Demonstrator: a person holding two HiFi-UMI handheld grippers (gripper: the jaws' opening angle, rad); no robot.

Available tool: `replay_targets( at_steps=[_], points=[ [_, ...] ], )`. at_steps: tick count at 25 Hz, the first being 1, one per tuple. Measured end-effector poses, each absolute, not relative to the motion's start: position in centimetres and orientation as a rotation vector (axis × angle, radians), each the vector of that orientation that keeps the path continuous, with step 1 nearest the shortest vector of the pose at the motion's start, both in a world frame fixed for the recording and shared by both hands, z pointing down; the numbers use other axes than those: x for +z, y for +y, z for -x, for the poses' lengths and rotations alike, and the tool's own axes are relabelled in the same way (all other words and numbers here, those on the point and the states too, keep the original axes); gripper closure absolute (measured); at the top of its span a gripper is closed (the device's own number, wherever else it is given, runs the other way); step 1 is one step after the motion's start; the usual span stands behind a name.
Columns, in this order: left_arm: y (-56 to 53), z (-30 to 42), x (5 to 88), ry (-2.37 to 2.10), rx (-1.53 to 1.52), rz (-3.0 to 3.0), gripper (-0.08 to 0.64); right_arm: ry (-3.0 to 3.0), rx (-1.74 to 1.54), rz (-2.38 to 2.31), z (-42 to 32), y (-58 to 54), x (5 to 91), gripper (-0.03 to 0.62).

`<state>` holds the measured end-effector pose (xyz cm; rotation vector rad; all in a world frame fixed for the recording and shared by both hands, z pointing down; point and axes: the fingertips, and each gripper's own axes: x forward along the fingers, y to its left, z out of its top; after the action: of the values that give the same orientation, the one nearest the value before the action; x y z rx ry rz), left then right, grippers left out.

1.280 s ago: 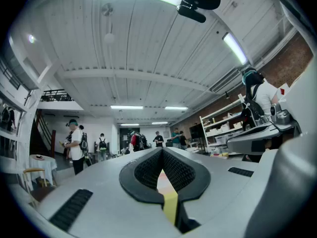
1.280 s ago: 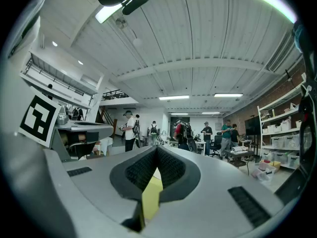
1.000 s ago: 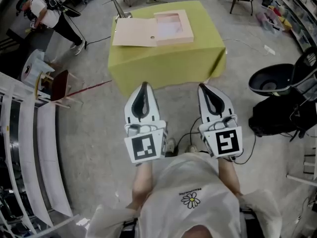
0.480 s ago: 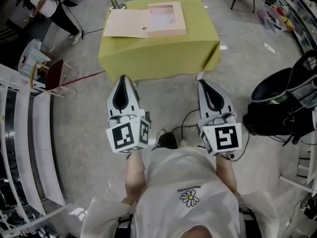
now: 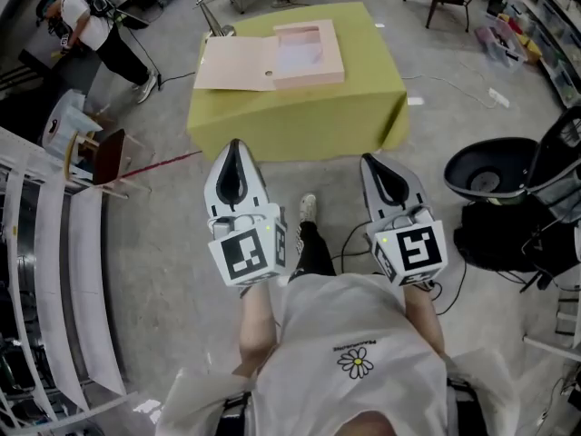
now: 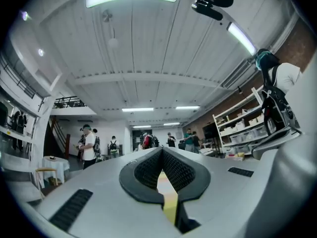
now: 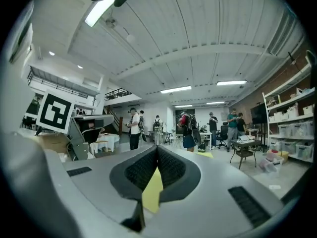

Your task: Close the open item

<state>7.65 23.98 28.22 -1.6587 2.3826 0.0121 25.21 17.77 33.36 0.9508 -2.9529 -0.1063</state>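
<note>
Pink box (image 5: 334, 53) lies open, lid (image 5: 238, 64) flat, on yellow-green table (image 5: 300, 116).

Mid-stride, we have put one foot forward: a shoe (image 5: 309, 208) now shows on the floor between our two grippers, where a second ago both feet sat back close to our body. Our left gripper (image 5: 235, 145), which swung out to the left half a second ago, has come partway back toward centre, and its marker cube (image 5: 247, 254) now shows two faces instead of one.
</note>
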Motion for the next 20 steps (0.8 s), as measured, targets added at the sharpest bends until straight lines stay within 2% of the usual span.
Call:
replay_targets(
  at_steps=[5,12,20],
  points=[
    [21.0,-4.8,24.8,2.287,0.186,1.629,0.546,-2.994,-0.356,-0.914,-21.6,14.3,30.8,0.58],
    [13.7,1.9,24.5,2.301,0.156,1.666,0.546,-2.959,-0.372,-0.953,-16.6,5.6,29.7,0.58],
    [1.9,12.6,25.6,2.326,0.138,1.751,0.546,-2.871,-0.374,-1.085,-8.1,-5.4,28.7,0.58]
  ],
)
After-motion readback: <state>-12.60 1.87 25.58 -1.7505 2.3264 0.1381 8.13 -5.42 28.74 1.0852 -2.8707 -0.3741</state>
